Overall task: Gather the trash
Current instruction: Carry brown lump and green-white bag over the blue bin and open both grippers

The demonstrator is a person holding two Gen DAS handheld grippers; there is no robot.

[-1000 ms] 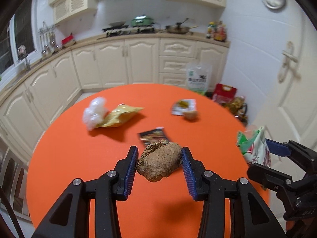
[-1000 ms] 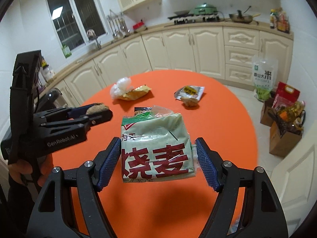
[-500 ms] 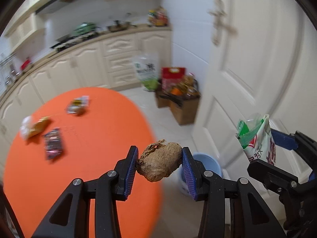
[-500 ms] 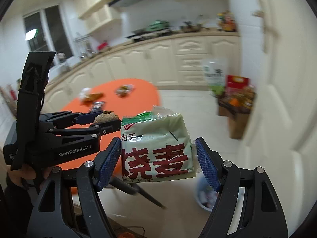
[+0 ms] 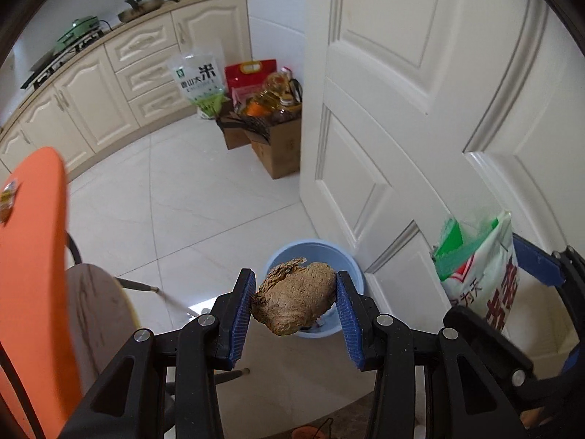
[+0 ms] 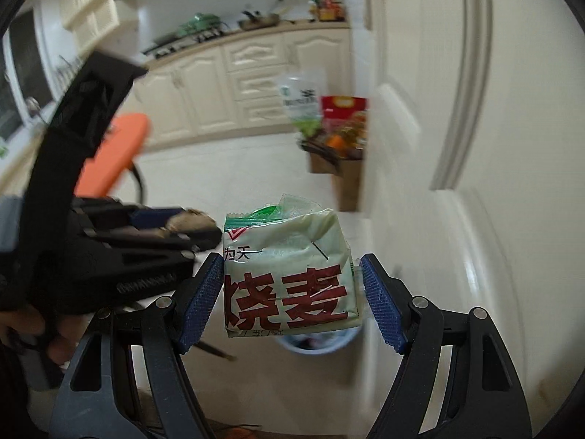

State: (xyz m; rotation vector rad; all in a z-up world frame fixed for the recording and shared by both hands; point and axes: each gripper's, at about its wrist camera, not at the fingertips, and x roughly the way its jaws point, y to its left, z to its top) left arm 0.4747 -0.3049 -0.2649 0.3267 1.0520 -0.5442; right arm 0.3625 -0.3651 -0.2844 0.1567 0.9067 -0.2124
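Observation:
My left gripper (image 5: 294, 298) is shut on a crumpled brown paper ball (image 5: 295, 301), held above a light blue bin (image 5: 289, 256) that stands on the floor by the white door. In the right wrist view my right gripper (image 6: 292, 283) is shut on a pale green food packet (image 6: 289, 274) with large red characters. The blue bin (image 6: 318, 344) shows just below the packet, mostly hidden by it. The left gripper (image 6: 197, 232) appears blurred at the left of that view. The packet (image 5: 479, 274) is also seen at the right of the left wrist view.
The orange round table (image 5: 33, 256) stands at the left with a wrapper (image 5: 7, 194) on its edge. A stool (image 5: 98, 311) is beside it. A white door (image 5: 420, 109) rises behind the bin. Cardboard boxes (image 5: 278, 150) and bags sit against the cabinets (image 5: 109, 91).
Both grippers have swung away from the orange table to the right and tilted down toward the floor. The blue bin has come into view below them. Both grips are unchanged.

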